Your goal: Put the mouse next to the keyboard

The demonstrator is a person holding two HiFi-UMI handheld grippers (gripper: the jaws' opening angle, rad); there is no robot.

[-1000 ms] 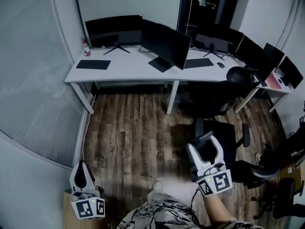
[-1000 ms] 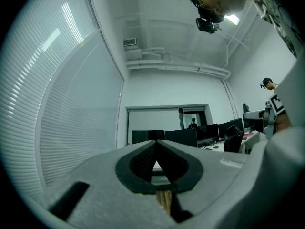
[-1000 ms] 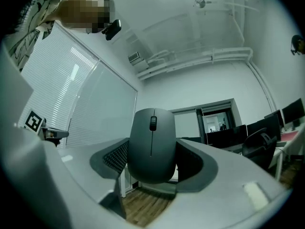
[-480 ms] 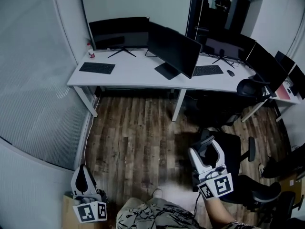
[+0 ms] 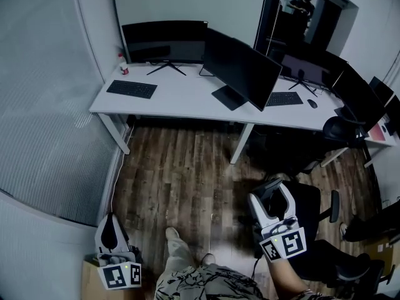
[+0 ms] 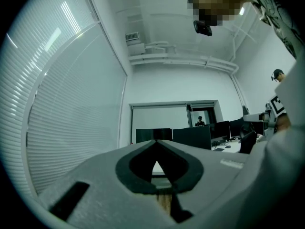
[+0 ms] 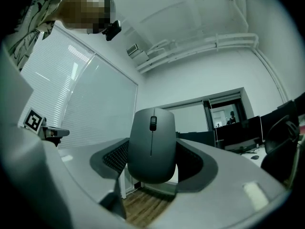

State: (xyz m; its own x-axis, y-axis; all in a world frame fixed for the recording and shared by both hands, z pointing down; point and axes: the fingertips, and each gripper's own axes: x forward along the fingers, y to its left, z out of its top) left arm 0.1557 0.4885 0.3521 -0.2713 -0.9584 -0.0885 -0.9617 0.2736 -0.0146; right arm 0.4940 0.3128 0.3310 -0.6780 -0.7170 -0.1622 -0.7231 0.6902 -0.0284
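I'm seeing the mouse (image 7: 151, 144), dark grey with a scroll wheel, standing wheel-end up, clamped between the right gripper (image 5: 270, 200) jaws. The keyboard (image 5: 131, 89), black and flat, is lying well apart on the white desk (image 5: 187, 99), seemingly with nothing beside it.

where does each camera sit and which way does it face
Head view: on the person's head, looking steeply down at the wooden floor and white desk; shows the left tongs, right tongs and a leg.
Left gripper view: on the left tongs, looking along their closed jaws toward the monitors; the person's shirt shows overhead.
Right gripper view: on the right tongs, looking along jaws clamped on the mouse; the shirt overhead.
Shared: each gripper view catches the other tongs at its edge.
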